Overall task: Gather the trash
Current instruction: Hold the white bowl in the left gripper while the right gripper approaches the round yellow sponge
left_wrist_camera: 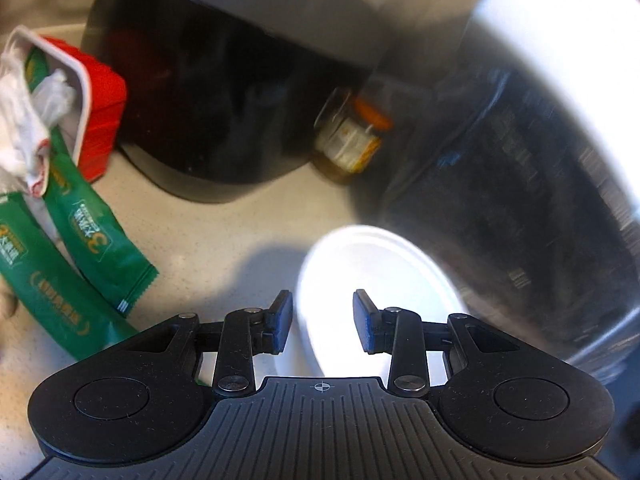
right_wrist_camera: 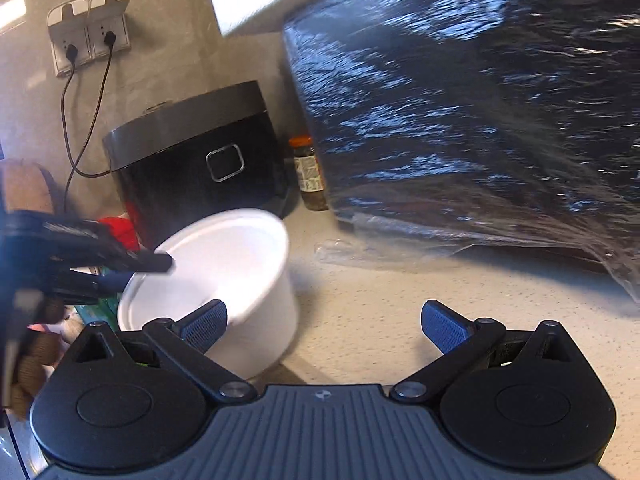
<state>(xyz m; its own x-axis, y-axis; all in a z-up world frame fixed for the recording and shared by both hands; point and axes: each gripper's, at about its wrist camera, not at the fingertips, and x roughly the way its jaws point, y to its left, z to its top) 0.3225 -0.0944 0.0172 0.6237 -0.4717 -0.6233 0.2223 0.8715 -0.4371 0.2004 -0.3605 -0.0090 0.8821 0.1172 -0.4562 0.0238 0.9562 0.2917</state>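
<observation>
A white plastic bowl [left_wrist_camera: 372, 280] stands on the counter; it also shows in the right wrist view [right_wrist_camera: 224, 276]. My left gripper [left_wrist_camera: 322, 326] is open just above the bowl's near rim, and it shows from the side in the right wrist view [right_wrist_camera: 120, 268]. My right gripper [right_wrist_camera: 324, 326] is open and empty, with its left finger in front of the bowl. Green snack sachets [left_wrist_camera: 100, 240], crumpled white tissue [left_wrist_camera: 24, 128] and a red tub [left_wrist_camera: 100, 116] lie at the left. A big bin lined with a black bag [right_wrist_camera: 480, 112] stands at the right, blurred in the left wrist view [left_wrist_camera: 540, 168].
A black rice cooker [right_wrist_camera: 200, 156] stands against the wall, with a small jar [right_wrist_camera: 310, 176] between it and the bin. Clear plastic wrap [right_wrist_camera: 340, 250] lies on the speckled counter [right_wrist_camera: 400, 300]. Two plugged sockets [right_wrist_camera: 88, 28] are on the wall.
</observation>
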